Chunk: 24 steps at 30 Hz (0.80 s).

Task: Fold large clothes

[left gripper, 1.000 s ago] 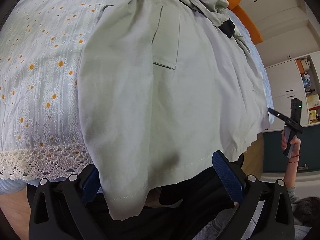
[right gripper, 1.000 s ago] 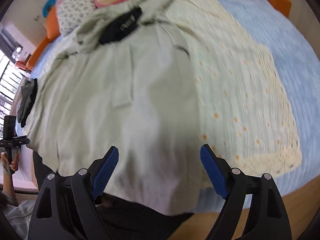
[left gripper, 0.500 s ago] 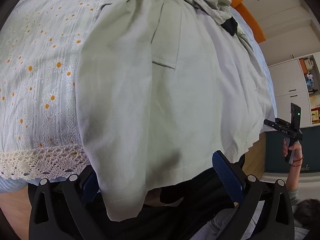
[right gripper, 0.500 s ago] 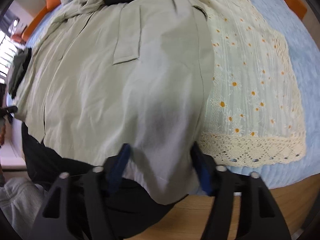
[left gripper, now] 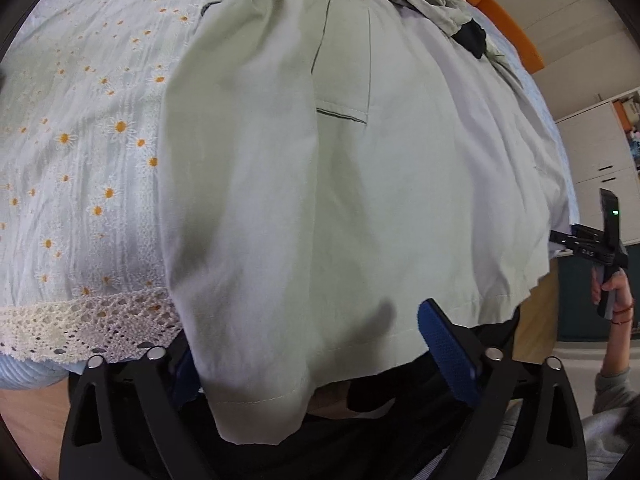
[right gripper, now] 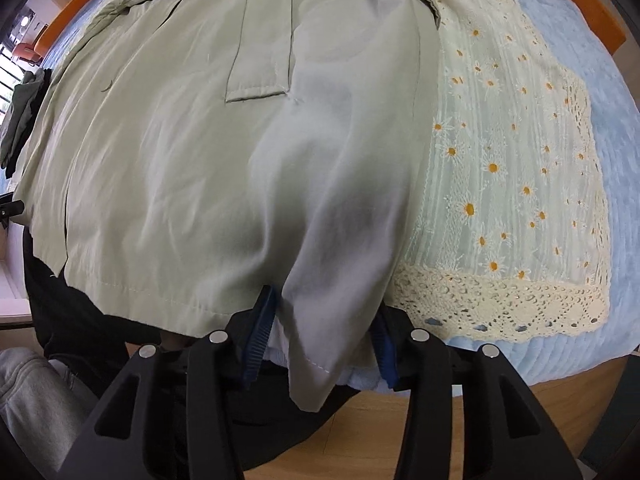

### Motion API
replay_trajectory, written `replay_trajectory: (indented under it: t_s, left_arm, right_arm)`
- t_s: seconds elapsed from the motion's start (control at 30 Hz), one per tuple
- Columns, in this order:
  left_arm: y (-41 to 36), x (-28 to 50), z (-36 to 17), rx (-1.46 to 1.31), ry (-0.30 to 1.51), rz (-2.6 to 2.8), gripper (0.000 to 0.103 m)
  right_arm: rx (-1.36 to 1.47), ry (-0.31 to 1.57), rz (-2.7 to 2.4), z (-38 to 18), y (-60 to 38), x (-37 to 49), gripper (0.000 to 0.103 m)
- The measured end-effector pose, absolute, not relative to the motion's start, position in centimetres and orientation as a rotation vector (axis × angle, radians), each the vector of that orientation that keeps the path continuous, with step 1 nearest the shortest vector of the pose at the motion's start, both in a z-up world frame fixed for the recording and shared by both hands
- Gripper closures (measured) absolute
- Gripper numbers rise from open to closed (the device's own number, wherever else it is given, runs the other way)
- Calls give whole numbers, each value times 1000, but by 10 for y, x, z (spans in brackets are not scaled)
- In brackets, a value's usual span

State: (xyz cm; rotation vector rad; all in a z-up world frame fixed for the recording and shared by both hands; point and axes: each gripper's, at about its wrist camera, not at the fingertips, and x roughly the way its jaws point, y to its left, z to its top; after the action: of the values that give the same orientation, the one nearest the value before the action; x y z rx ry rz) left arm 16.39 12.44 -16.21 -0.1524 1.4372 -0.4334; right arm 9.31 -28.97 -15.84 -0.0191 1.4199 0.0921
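Both grippers worked the near hem of the pale green coat (left gripper: 320, 200) at the bed's edge.

Coat lay spread flat over the daisy-print lace-trimmed dress (left gripper: 80, 152) on the blue bedspread (right gripper: 600, 80), hem hanging just past the edge. Right gripper (right gripper: 324, 344) was closing, blue pads bunching a fold of the hem corner between them: clamped on fabric. Left gripper (left gripper: 316, 360) was also closing but stood wide, hem draped between its fingers, pads not pressing: released. Orange bed frame (left gripper: 508, 28) sat behind; white cabinets (left gripper: 592, 152) at right.
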Motion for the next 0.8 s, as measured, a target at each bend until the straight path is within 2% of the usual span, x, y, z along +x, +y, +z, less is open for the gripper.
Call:
replay_trajectory:
  t_s: [0.07,0.1,0.17,0.33,0.6,0.8]
  left_arm:
    - [123,164,-160,-110,1437,-394,35]
    - [123,164,-157,-87,1432,-375,41]
    - [127,162,-155,-73,1431,-356,64]
    - [148,164,-150,-183,1437,-385,87]
    - [151,169,-95,-289,1378,-555,90]
    - [150,200,-59,-359,1312,-633,91]
  right_arm:
    - [4,1393,75,-158,-287,89,71]
    - [25,1377,70,-156,-289,88,77]
    - [66,1360,66,-152,-295,82,82]
    - [151,1336,94,-142,-307,77,92]
    - [475,1231,271,-89,-348,81,95]
    - [582,1138,364,-59,-353,109,96]
